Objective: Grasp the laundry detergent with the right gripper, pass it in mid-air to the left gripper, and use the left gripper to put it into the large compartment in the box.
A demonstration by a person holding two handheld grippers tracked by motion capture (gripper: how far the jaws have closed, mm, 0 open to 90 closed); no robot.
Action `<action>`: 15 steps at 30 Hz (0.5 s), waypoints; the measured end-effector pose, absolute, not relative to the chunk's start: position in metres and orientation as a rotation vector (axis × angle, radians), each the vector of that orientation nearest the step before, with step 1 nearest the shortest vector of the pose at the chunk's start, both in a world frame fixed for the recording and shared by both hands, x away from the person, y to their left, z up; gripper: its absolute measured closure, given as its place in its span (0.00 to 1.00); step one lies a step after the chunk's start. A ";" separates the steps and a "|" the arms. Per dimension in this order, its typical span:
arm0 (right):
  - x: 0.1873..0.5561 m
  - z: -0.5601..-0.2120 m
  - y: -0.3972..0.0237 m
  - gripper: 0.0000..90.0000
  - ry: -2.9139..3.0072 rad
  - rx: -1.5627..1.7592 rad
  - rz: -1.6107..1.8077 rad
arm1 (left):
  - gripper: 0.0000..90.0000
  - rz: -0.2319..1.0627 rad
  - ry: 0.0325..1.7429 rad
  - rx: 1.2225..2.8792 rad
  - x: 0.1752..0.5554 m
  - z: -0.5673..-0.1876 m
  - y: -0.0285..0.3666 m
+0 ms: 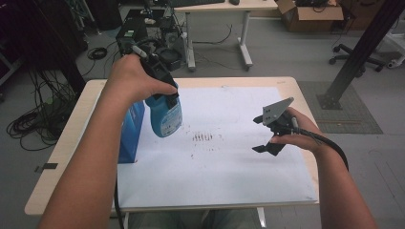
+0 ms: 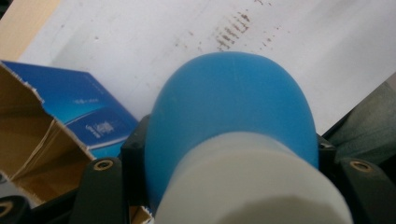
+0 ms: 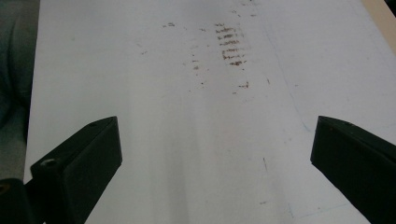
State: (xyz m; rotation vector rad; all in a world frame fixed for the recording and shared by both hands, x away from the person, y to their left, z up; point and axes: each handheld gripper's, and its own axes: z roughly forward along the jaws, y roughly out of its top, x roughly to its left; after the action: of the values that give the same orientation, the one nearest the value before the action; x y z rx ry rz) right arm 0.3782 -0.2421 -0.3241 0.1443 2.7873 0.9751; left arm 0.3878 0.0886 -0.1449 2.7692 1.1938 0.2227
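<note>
Above: left gripper (image 1: 160, 88) clamped on blue bottle (image 1: 165, 114); right gripper (image 1: 270, 136) jaws apart, empty. Probably light, smooth, slippery plastic. Best gripped near the neck.

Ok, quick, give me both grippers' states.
Left gripper: shut on the blue bottle, held above the table.
Right gripper: open, nothing between its jaws.

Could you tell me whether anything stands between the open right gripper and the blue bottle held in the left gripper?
Nothing visible does: between the right gripper and the blue bottle lies only the white sheet with its brown marks.
</note>
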 end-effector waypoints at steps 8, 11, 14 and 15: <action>0.380 -0.325 -0.245 0.02 2.793 0.155 0.958 | 0.43 0.194 1.293 2.730 0.391 -0.133 0.100; 0.381 -0.325 -0.245 0.02 2.798 0.155 0.949 | 0.43 0.197 1.328 2.708 0.391 -0.128 0.105; 0.382 -0.326 -0.246 0.02 2.807 0.156 0.933 | 0.43 0.194 1.379 2.684 0.393 -0.121 0.112; 0.382 -0.326 -0.245 0.02 2.810 0.158 0.926 | 0.43 0.196 1.397 2.672 0.394 -0.119 0.115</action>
State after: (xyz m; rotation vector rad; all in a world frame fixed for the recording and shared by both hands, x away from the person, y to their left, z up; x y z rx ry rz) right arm 0.3820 -0.2454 -0.3256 0.1580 2.8095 0.9262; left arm 0.3941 0.1147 -0.1186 2.6721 1.3974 0.1963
